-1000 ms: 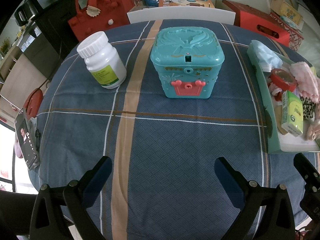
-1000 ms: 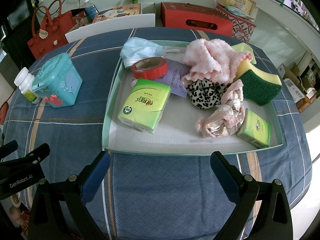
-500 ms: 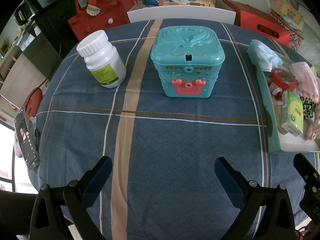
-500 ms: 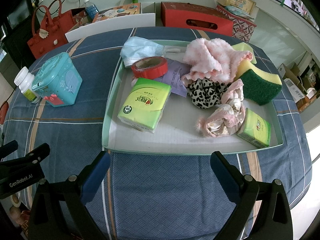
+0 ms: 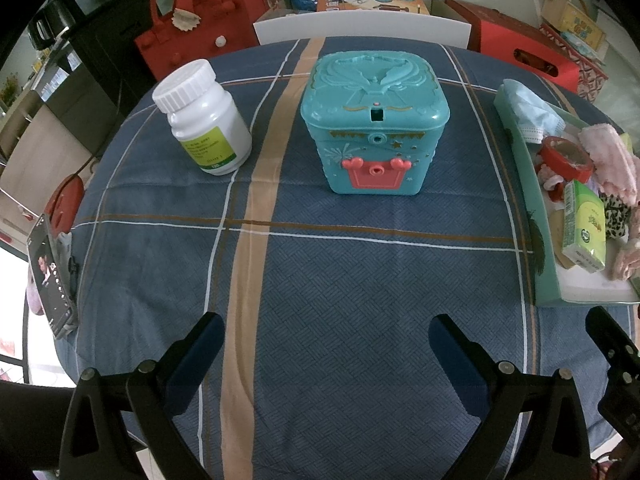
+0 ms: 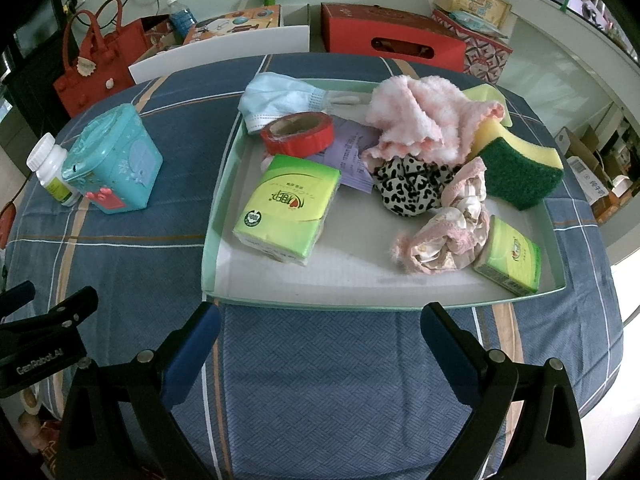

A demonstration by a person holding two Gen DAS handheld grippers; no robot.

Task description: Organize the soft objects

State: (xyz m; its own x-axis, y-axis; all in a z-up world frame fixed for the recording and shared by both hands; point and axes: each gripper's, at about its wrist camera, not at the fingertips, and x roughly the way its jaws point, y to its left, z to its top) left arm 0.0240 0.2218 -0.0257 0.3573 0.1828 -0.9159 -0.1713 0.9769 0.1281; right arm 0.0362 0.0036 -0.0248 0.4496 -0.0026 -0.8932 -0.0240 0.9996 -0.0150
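Observation:
A pale green tray (image 6: 218, 216) on the blue checked tablecloth holds soft things: a pink fluffy cloth (image 6: 420, 116), a leopard-print scrunchie (image 6: 408, 188), a pink frilly scrunchie (image 6: 448, 232), a blue face mask (image 6: 276, 96), a yellow-green sponge (image 6: 520, 168) and two green tissue packs (image 6: 288, 208) (image 6: 510, 256). A red tape roll (image 6: 298, 134) lies among them. My right gripper (image 6: 320, 320) stands open just in front of the tray's near edge. My left gripper (image 5: 326, 338) is open over bare cloth, well short of the teal toy box (image 5: 376, 120). The tray (image 5: 528, 184) shows at the left wrist view's right edge.
A white pill bottle (image 5: 202, 118) stands left of the teal box (image 6: 110, 160). A red handbag (image 5: 200, 20), a white chair back (image 5: 360, 28) and red boxes (image 6: 394, 40) sit beyond the table. A phone (image 5: 50, 280) hangs at the table's left edge.

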